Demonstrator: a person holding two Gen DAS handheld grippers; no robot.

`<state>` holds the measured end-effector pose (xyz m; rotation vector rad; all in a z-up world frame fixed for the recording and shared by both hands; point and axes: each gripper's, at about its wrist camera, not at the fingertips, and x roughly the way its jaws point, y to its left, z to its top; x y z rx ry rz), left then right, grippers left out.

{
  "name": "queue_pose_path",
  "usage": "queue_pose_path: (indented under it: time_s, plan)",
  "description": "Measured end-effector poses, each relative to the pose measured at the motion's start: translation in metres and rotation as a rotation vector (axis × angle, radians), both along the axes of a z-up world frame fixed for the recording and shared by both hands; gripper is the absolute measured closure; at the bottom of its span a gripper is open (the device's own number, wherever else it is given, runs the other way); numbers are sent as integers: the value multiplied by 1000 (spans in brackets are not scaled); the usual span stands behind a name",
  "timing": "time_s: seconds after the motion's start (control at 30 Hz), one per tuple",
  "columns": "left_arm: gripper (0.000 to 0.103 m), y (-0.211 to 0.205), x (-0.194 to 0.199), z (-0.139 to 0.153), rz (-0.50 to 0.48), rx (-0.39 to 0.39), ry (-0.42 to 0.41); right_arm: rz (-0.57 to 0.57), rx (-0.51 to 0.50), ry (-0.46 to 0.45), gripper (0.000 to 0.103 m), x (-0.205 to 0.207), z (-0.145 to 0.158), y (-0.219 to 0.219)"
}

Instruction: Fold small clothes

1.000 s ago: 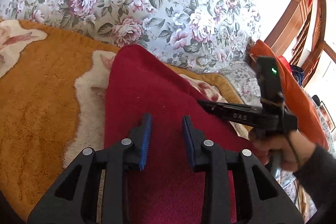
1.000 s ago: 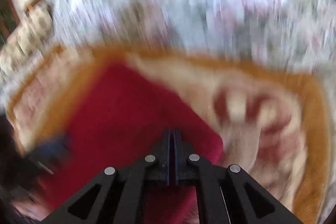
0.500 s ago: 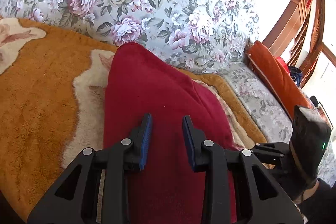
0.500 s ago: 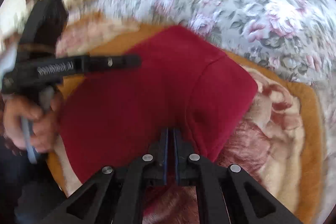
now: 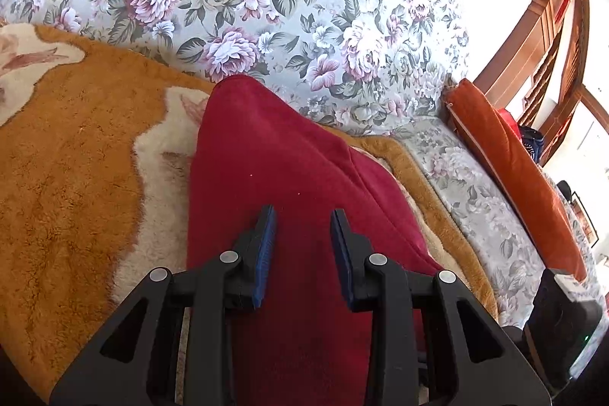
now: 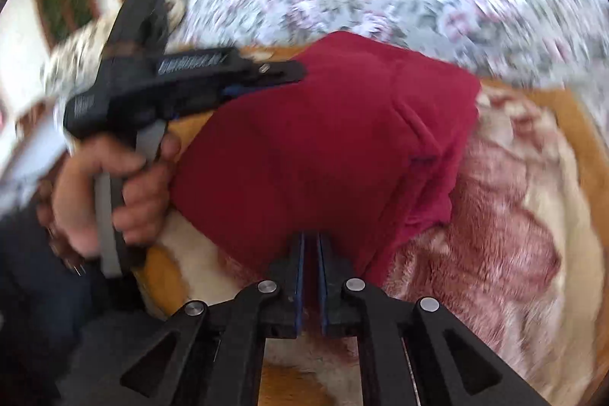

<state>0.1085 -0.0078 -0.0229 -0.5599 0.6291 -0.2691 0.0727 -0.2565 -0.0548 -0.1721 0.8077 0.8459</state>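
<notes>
Our right gripper (image 6: 309,246) has its jaws pressed together on the near hem of the red garment (image 6: 323,139); a thin strip of red cloth shows between the blue pads (image 6: 300,269), so we read this as a pinch on the fabric's edge. Our left gripper (image 5: 302,215) has its jaws apart, with a moderate gap between them. It hovers over the garment's surface, and red cloth shows through the gap, but the pads do not press on it. From the right wrist view we see a hand (image 6: 114,185) around that gripper's handle at the garment's left edge.

The garment lies partly folded on an orange and cream plush blanket (image 5: 76,158), with a floral bedspread (image 5: 285,6) beyond it. An orange cushion (image 5: 514,158) rests off to the right.

We judge the cloth to be light, soft and limp, likely fleece or thick knit. It should drape and sag wherever we do not support it, and a raised edge will probably drag the lower layers along. The plush blanket underneath likely grips it somewhat, so sliding may bunch it up. It is not fragile. The best holds, in our view, are the hems and corners, pinched through all layers at once, with one gripper at each end of the edge to be folded.
</notes>
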Motion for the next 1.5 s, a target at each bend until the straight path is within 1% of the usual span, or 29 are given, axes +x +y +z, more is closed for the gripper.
queue_pose_path:
  time_s: [0.1, 0.2, 0.27, 0.3, 0.33, 0.37, 0.4, 0.43, 0.47, 0.5, 0.57, 0.63, 0.67, 0.7, 0.77, 0.8, 0.87, 0.93, 1.03, 1.07, 1.13, 1.17, 1.23, 1.27, 1.33, 1.37, 1.4, 1.47, 1.5]
  plan:
    - [75, 1, -1, 1, 0, -5, 2, -13, -11, -18, 98, -5, 2, 2]
    - [75, 10, -12, 6, 6, -41, 7, -33, 12, -10, 98, -5, 1, 0]
    - [73, 21, -24, 10, 38, -70, -6, -71, 63, 50, 97, 1, 14, -6]
    - [69, 30, -30, 11, 71, -86, -9, -76, 105, 67, 95, 5, 24, -10]
    - [55, 38, -34, 10, 96, -111, -9, -104, 179, 53, 91, 7, 38, -21]
    - [39, 49, -37, 7, 127, -170, -8, -140, 215, 22, 81, 9, 46, -25]
    - [36, 56, -36, 3, 144, -209, 0, -186, 230, -12, 67, 12, 52, -30]
    - [36, 60, -33, -2, 146, -243, 19, -186, 230, -12, 32, 12, 52, -30]
    - [36, 62, -27, -11, 132, -280, 57, -255, 237, -46, 12, 18, 56, -36]
    - [36, 61, -21, -15, 115, -300, 81, -320, 255, -43, 12, 27, 53, -42]
    - [36, 54, -13, -21, 75, -301, 111, -354, 296, 56, 14, 50, 40, -46]
    - [36, 45, -7, -22, 44, -268, 127, -360, 367, 129, 14, 70, 28, -49]
    - [36, 41, -5, -22, 28, -258, 136, -365, 427, 204, 16, 89, 12, -51]
    - [36, 37, -4, -22, 22, -237, 143, -358, 447, 236, 18, 95, 7, -51]
    - [36, 35, -3, -22, 18, -222, 142, -301, 491, 313, 20, 106, -6, -48]
    - [36, 37, -3, -23, 18, -234, 143, -301, 491, 313, 20, 106, -6, -48]
    - [36, 40, -3, -25, 20, -263, 141, -244, 501, 310, 23, 106, -7, -47]
    - [36, 41, -4, -26, 21, -275, 139, -227, 525, 328, 30, 107, -8, -49]
    - [42, 42, -4, -26, 29, -273, 141, -174, 606, 363, 43, 102, -11, -62]
    - [45, 43, -4, -26, 32, -276, 142, -194, 577, 362, 51, 105, -14, -62]
    - [50, 43, -3, -27, 39, -269, 146, -212, 552, 366, 53, 108, -17, -59]
    - [54, 43, -4, -27, 41, -263, 145, -218, 498, 338, 52, 109, -13, -48]
    - [60, 41, -5, -24, 46, -231, 141, -220, 476, 324, 54, 108, -11, -45]
    - [65, 39, -6, -22, 50, -209, 130, -223, 470, 290, 59, 102, -6, -45]
    - [70, 35, -11, -11, 52, -148, 85, -223, 478, 274, 65, 99, -2, -46]
    - [71, 34, -14, -3, 55, -118, 48, -224, 487, 236, 67, 95, 6, -47]
    - [71, 33, -15, 1, 63, -101, 26, -224, 487, 236, 67, 95, 6, -47]
    - [71, 37, -15, 14, 88, -33, -16, -207, 507, 213, 68, 98, 20, -37]
    - [71, 43, -15, 17, 97, -35, -21, -198, 507, 208, 68, 102, 24, -30]
